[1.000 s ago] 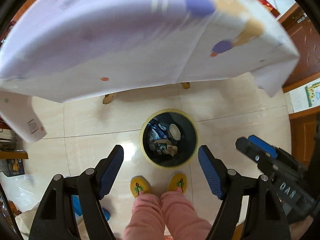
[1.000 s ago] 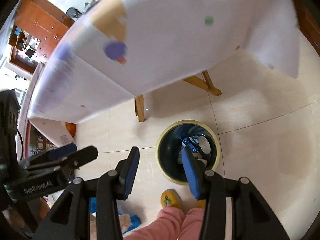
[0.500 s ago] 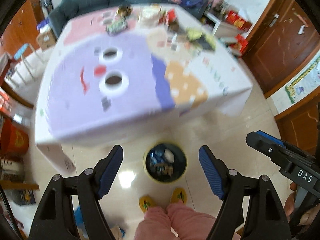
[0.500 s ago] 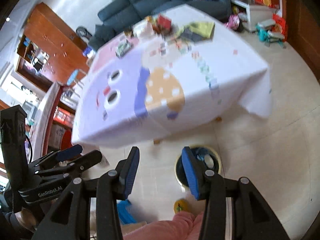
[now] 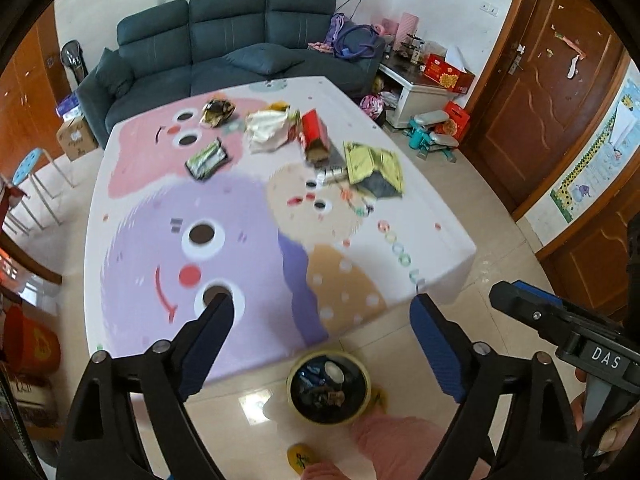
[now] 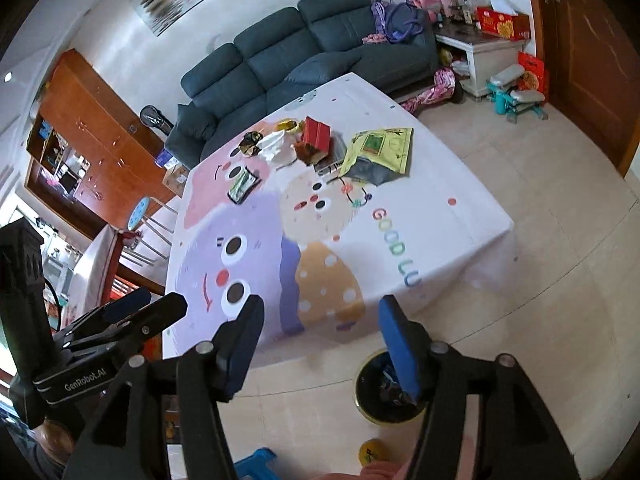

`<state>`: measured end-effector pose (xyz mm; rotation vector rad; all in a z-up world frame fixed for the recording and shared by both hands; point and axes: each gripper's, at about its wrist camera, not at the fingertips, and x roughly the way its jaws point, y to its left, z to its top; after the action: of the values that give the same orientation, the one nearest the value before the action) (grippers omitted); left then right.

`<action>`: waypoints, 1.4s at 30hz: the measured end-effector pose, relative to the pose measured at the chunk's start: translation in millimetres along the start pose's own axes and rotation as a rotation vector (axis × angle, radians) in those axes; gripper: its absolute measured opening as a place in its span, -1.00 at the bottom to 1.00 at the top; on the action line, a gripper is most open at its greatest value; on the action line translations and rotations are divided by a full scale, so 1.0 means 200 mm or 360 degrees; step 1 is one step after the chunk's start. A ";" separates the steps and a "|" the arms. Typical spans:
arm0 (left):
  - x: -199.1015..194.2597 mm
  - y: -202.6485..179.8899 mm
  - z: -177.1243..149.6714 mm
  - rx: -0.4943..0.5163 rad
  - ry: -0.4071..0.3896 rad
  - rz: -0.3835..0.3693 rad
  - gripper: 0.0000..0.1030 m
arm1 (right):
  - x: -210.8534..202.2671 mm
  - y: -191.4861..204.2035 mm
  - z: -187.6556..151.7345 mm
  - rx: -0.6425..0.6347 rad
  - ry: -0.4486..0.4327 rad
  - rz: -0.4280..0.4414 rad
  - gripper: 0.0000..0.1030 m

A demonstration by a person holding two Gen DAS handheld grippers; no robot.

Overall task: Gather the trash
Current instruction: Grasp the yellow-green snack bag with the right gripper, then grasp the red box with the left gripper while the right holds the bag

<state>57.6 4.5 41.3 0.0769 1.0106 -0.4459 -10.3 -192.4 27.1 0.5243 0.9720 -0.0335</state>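
Trash lies at the far end of the cartoon-print tablecloth (image 5: pixel 224 216): a red carton (image 5: pixel 314 134), a white crumpled bag (image 5: pixel 266 128), a yellow-green pouch (image 5: pixel 374 166), a dark wrapper (image 5: pixel 208 160) and a gold wrapper (image 5: pixel 218 112). On the floor by the table's near edge stands a yellow-rimmed bin (image 5: pixel 329 386) (image 6: pixel 386 390) with trash inside. My left gripper (image 5: pixel 320 320) hangs above the table's near edge, jaws opening, nothing between them. My right gripper (image 6: pixel 320 324) is likewise empty, jaws opening. The red carton (image 6: pixel 316 136) and pouch (image 6: pixel 380 152) also show in the right wrist view.
A dark sofa (image 5: pixel 224 40) stands behind the table, wooden doors (image 5: pixel 540 92) to the right, a white cabinet (image 5: pixel 416 88) with red boxes. A blue stool (image 5: pixel 30 162) is at left. The person's pink trouser legs (image 5: pixel 384 444) and yellow slippers are by the bin.
Both grippers have risen from beside the bin under the table's edge to above the tabletop, so the trash on it came into view. Both jaws stand wider apart than before.
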 end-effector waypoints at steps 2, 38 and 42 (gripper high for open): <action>0.06 -0.02 0.08 0.0002 -0.0011 0.0011 0.82 | 0.07 -0.04 0.12 0.0028 0.0041 0.0004 0.26; 1.30 0.13 1.00 -0.0539 0.0344 0.0189 0.82 | 1.40 -0.40 1.10 -0.0082 0.0585 -0.0171 -0.31; 1.35 0.13 1.04 -0.0547 0.0358 0.0159 0.82 | 1.42 -0.47 1.16 -0.0042 0.0626 -0.0079 -0.60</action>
<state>357.0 -115.5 -75.4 -0.1330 1.2860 -0.1695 309.3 -318.1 -133.1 0.4914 1.3676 0.0396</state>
